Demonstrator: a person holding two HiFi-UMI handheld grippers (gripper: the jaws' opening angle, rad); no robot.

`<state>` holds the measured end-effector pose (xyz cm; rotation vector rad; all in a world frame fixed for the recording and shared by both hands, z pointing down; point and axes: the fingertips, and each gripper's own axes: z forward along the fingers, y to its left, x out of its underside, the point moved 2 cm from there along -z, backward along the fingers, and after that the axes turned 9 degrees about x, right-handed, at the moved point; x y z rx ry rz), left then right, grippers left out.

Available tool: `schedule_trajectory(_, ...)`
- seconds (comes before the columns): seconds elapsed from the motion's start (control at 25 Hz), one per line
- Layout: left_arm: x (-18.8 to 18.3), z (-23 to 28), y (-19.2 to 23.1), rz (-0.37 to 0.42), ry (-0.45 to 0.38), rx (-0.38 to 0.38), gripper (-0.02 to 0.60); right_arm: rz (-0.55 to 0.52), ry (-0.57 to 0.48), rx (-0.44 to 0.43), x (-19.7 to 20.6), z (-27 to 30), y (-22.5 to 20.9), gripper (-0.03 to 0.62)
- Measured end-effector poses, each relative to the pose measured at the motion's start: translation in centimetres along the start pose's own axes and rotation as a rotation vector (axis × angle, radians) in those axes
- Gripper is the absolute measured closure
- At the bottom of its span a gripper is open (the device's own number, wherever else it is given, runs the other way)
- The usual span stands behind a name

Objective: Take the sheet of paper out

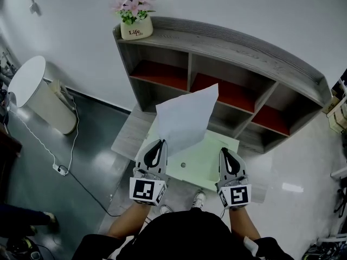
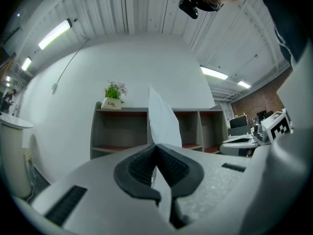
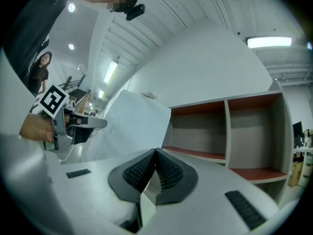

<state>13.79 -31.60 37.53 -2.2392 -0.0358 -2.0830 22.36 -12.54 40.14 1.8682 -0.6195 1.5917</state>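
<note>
A white sheet of paper point(image 1: 187, 118) stands up from my left gripper point(image 1: 159, 143), which is shut on its lower corner. In the left gripper view the paper point(image 2: 164, 121) rises from between the closed pads of the left gripper point(image 2: 156, 146). A pale green folder point(image 1: 200, 158) lies flat between the two grippers, under the paper. My right gripper point(image 1: 225, 151) is shut on the folder's right edge. In the right gripper view a pale strip sits between the closed pads of the right gripper point(image 3: 155, 152), and the paper point(image 3: 132, 126) shows at the left.
A grey shelf unit point(image 1: 227, 53) with red-floored compartments stands against the wall ahead, a flower pot point(image 1: 135, 26) on its top left. A small grey table point(image 1: 133, 134) is below the folder. A white bin point(image 1: 35, 93) and a cable with a plug strip point(image 1: 60, 169) are at the left.
</note>
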Motion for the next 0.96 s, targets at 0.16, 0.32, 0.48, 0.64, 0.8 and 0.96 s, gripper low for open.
schedule_trajectory(0.16,0.2,0.4,-0.2,0.008,0.003,0.001,0.574,0.006,-0.013,-0.002,-0.5,0.3,0.0,0.574)
schedule_trajectory(0.32,0.4,0.6,-0.1,0.007,0.014,0.002,0.574,0.009,-0.015,-0.005,-0.6,0.6,0.1,0.572)
schedule_trajectory(0.48,0.9,0.8,0.1,0.008,0.027,0.000,0.574,0.013,0.002,-0.005,0.4,0.7,0.1,0.572)
schedule_trajectory(0.64,1.2,0.9,0.4,0.005,0.033,-0.006,0.574,0.017,0.004,-0.001,0.6,0.8,0.0,0.573)
schedule_trajectory(0.8,1.3,0.9,0.5,0.005,0.036,-0.011,0.574,0.015,-0.001,0.001,0.4,0.9,-0.1,0.573)
schedule_trajectory(0.96,1.8,0.8,0.6,0.017,0.049,-0.010,0.574,0.017,-0.002,0.003,0.5,0.8,0.1,0.573)
